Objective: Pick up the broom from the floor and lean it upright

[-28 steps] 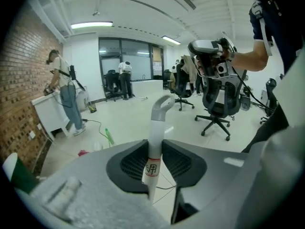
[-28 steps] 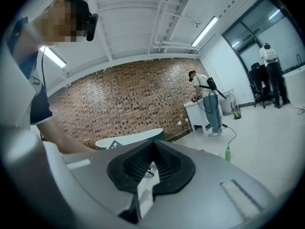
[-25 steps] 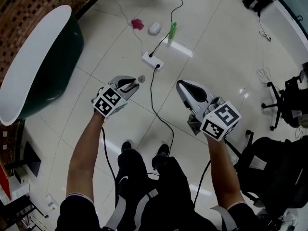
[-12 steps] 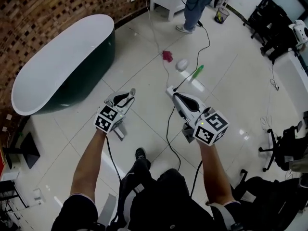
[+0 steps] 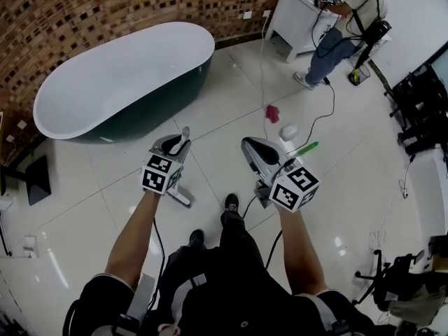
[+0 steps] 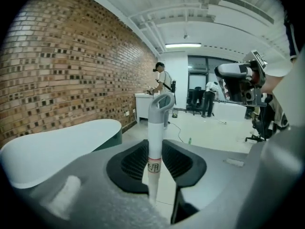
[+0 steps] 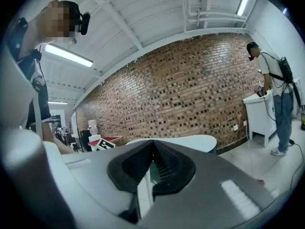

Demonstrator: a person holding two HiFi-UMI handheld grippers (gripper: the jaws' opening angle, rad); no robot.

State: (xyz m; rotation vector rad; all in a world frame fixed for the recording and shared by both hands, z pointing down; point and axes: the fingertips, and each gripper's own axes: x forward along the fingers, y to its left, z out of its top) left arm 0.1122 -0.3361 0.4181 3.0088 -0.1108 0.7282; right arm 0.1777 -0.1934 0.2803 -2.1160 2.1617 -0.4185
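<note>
The broom's white handle (image 6: 153, 144), topped by a grey hanging loop (image 6: 162, 102), stands nearly upright between the pads of my left gripper (image 6: 155, 151), which is shut on it. In the head view the loop end (image 5: 185, 131) pokes out above my left gripper (image 5: 178, 144), and the lower shaft (image 5: 180, 196) runs down toward the floor. The broom head is hidden. To the right, my right gripper (image 5: 250, 147) is held at about the same height. Its jaws meet at the tips (image 7: 152, 144) with nothing between them.
A dark green bathtub (image 5: 175, 32) with a white rim lies along the brick wall (image 5: 105, 5). A person (image 5: 343, 26) stands at a white cabinet (image 5: 297, 5). A red cloth (image 5: 272, 113), a white object (image 5: 288, 131), a green bottle (image 5: 302, 148) and cables lie on the tiled floor.
Both grippers have swung across the room toward the bathtub and brick wall and risen a little. The left gripper has rolled, still gripping the handle. The right stays shut and empty.
</note>
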